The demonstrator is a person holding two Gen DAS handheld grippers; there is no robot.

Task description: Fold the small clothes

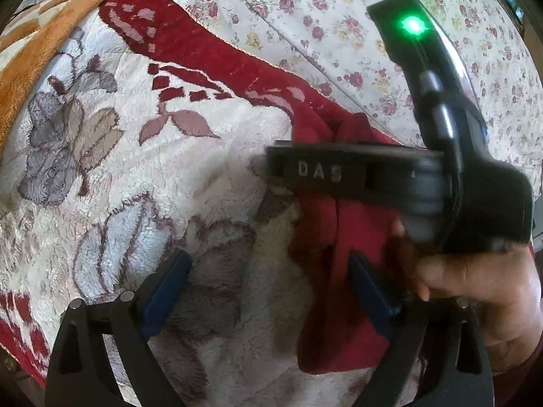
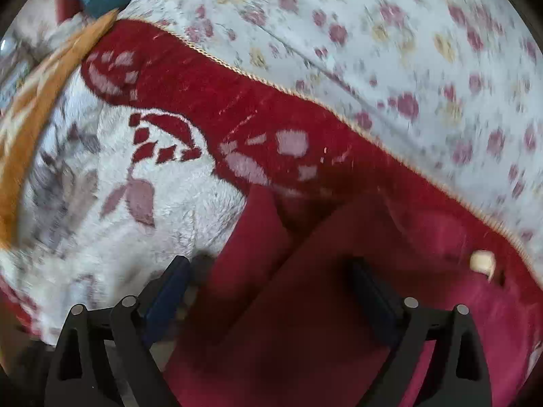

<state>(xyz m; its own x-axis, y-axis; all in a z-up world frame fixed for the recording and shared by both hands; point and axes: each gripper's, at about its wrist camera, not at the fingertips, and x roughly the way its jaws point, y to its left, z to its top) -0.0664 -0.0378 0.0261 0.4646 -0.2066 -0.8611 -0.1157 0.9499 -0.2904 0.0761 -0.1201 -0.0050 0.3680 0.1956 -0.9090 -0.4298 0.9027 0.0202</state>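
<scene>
While spread wide, right gripper (image 2: 268,291) above red garment (image 2: 305,339).

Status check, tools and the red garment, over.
Left tool open, above blanket and garment edge. Right tool open, nothing gripped, over red garment. Garment lies creased, fold unfinished. Nothing in the way.

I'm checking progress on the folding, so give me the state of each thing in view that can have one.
Red garment: partly folded, rumpled, lying on the blanket.
Fleece blanket: spread out flat.
Left gripper: open, empty, over the garment's edge.
Right gripper: open, garment beneath, not pinched.
Green light: on.
</scene>
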